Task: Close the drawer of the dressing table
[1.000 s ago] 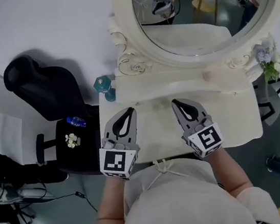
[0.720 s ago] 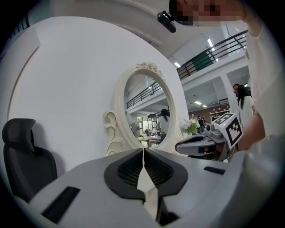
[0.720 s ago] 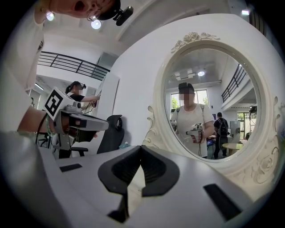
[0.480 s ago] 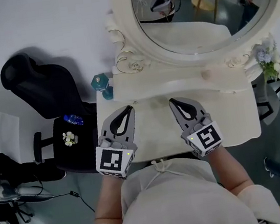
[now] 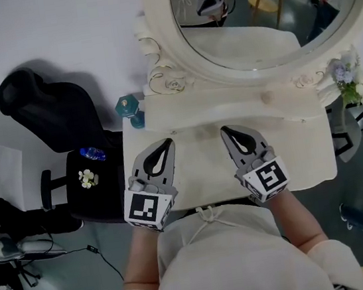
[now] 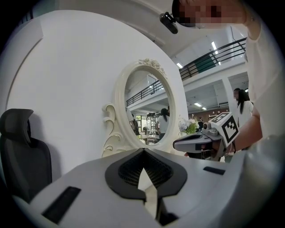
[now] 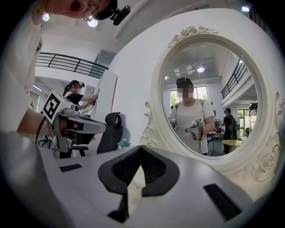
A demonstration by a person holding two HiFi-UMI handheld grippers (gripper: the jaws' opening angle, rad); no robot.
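Left tongs (image 5: pixel 167 141) and right tongs (image 5: pixel 226 130) closed, empty — apparently hovering over the dressing table (image 5: pixel 303 151)

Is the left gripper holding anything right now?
No, the left gripper has its jaws closed together with nothing between them.

Cream short-sleeved top (image 5: pixel 217 256); grey left gripper (image 5: pixel 167 141) and right gripper (image 5: pixel 224 129) bear black-and-white marker cubes (image 5: pixel 147 210).
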